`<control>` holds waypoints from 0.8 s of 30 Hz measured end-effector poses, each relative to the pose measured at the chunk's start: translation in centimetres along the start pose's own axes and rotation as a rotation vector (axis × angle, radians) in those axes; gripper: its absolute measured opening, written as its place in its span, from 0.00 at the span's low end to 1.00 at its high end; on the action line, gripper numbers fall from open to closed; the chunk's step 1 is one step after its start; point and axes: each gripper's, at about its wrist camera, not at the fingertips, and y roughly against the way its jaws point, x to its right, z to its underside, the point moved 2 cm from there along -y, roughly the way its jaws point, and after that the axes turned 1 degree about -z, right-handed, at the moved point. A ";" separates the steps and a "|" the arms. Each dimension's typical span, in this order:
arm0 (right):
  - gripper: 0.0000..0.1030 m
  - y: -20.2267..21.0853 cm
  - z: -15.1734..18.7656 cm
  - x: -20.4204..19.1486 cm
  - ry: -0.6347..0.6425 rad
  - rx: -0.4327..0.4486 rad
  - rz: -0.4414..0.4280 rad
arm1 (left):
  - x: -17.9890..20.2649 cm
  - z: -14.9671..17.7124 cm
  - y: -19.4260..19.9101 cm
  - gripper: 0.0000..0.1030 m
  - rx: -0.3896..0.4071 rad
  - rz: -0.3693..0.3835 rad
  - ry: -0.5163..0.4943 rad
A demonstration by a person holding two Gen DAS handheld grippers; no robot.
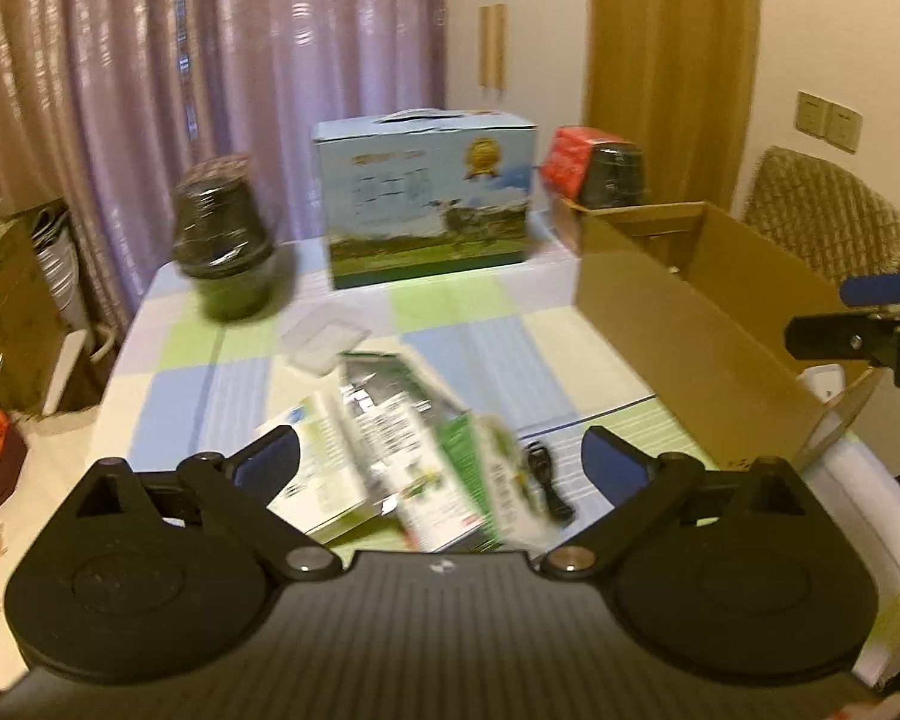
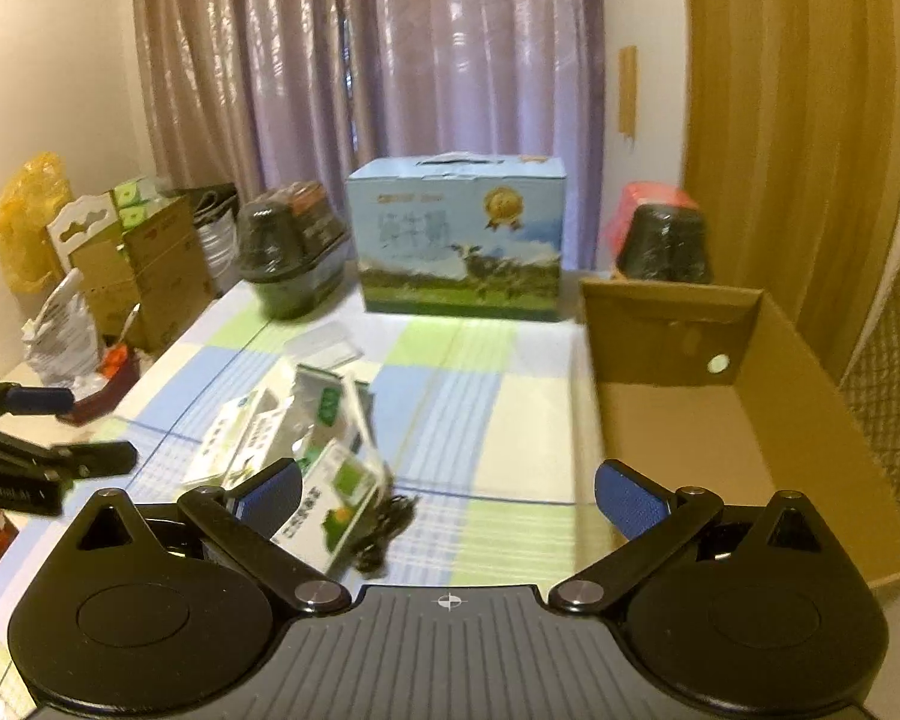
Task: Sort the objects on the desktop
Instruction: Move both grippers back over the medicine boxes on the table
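Desk (image 2: 480, 420), under a checked cloth of blue, green and white. Left tool (image 1: 441, 459): fingers spread wide, nothing between the pads, hovering over the near clutter. Right tool (image 2: 447, 489): likewise spread wide and empty, poised between the clutter and the box. Items for sorting: a loose heap of green-and-white packets (image 1: 390, 438) lying overlapped near the desk's front edge, partly blurred; a small black cable (image 1: 546, 480) just beside the heap on its right; a clear plastic lid or tray (image 1: 324, 339) flat on the cloth behind the heap. Likely receptacle: an open cardboard box (image 2: 720, 408) on the right side of the desk, apparently empty as far as can be seen. Standing at the back: a blue milk carton with handle (image 2: 459, 240), a dark wrapped jar (image 1: 225, 246) on the left, and a red pack with a second dark jar (image 2: 663, 234) behind the box. Step in hand, as judged: approach for a first pick, none yet made. Handling note: take the top packet by one free edge, not the whole heap; lower the pads flat to the cloth so thin stock slips between them; pinch the cable at its bundled middle; carry each load over the box wall before letting go.
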 end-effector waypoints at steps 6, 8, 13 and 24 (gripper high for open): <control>0.98 -2.4 1.5 -1.4 -0.009 -0.038 -0.040 | -4.5 1.4 0.6 0.96 -0.051 -0.064 0.022; 0.98 -3.2 2.0 -1.8 -0.011 -0.053 -0.054 | -5.5 1.9 0.7 0.96 -0.059 -0.088 0.013; 0.98 -5.0 2.5 -2.2 -0.013 -0.084 -0.071 | -6.3 2.4 0.0 0.96 -0.086 -0.074 0.022; 0.98 -8.3 3.4 -2.9 0.017 -0.150 -0.069 | -4.4 2.6 -4.1 0.96 -0.166 -0.003 0.055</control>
